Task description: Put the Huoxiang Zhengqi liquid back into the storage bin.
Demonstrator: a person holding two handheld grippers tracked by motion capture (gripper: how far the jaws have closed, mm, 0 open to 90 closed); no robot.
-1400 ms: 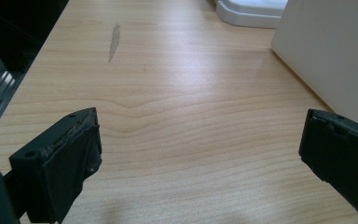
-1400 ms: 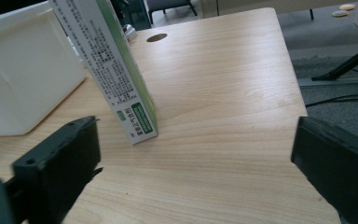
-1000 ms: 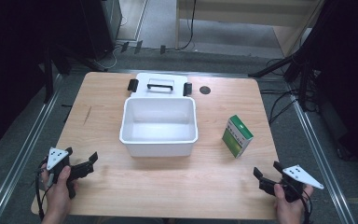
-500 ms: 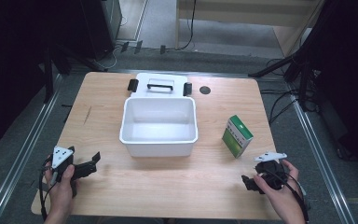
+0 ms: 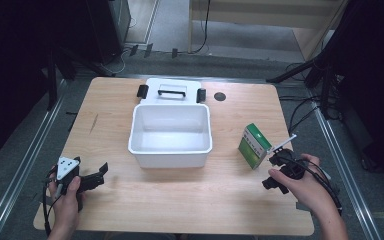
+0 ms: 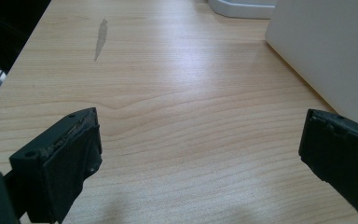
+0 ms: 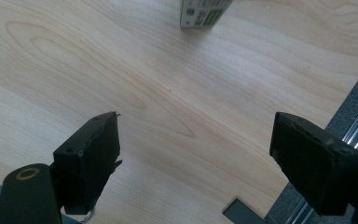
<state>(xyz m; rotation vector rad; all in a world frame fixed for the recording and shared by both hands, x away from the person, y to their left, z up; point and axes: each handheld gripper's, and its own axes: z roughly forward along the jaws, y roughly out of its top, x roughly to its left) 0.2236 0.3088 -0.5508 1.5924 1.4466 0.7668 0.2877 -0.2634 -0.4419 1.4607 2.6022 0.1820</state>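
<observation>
Pale wooden table point(image 5: 180, 210) with a smooth grained top and rounded corners, standing on a dark grey floor between two metal rails; one darker scuff mark point(image 6: 101, 38) shows on the wood near its left edge. One white rectangular plastic bin point(image 5: 170, 134) with rounded corners and plain glossy walls sits at the middle of the table, open at the top. Just behind it lies one flat white plastic lid point(image 5: 172, 91) with a black handle and two black side clasps. One small round black disc point(image 5: 220, 96) is set in the wood to the right of the lid.

One small green and white cardboard box point(image 5: 254, 145), printed and sharp-edged, stands upright to the right of the bin, apart from it. The right gripper point(image 5: 276, 172), black with a grey three-cornered plate, is held just beside this box, not touching it; its two blocky black jaws are spread wide with bare wood between them, and in the right gripper view the box point(image 7: 204, 12) stands beyond them.

The left gripper point(image 5: 94, 176), of the same make, rests near the table's front left corner, well apart from the box, its two padded jaws spread wide over bare wood
</observation>
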